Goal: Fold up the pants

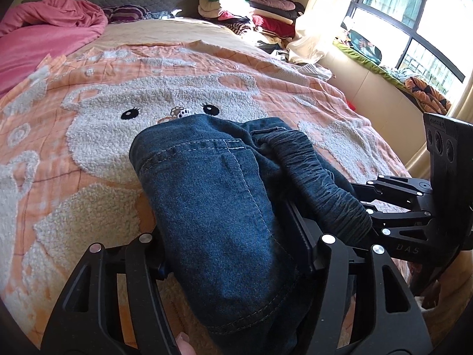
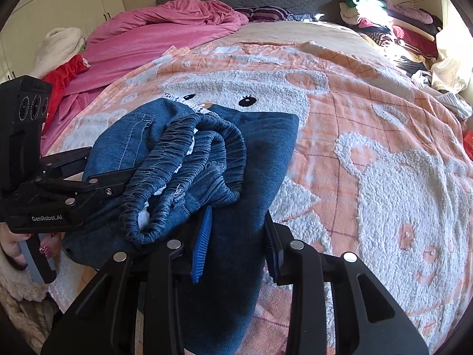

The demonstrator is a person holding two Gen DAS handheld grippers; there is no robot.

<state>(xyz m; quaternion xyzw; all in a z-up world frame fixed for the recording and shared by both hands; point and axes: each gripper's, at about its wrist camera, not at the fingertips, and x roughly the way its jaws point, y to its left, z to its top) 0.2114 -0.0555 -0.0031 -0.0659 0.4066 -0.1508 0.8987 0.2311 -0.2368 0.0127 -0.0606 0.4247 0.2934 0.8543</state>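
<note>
Here the pants [image 1: 212,195] lie bunched between both tools — left tool [image 1: 236,254] and right tool [image 2: 236,248] each clamped on denim.

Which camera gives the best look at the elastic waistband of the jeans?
The right wrist view: the gathered elastic waistband lies open as two looped bands on the jeans. The left wrist view shows only one bunched stretch of it, beside the right gripper.

One pants [image 1: 212,195], two claws [image 1: 236,254] [image 2: 236,251]
</note>
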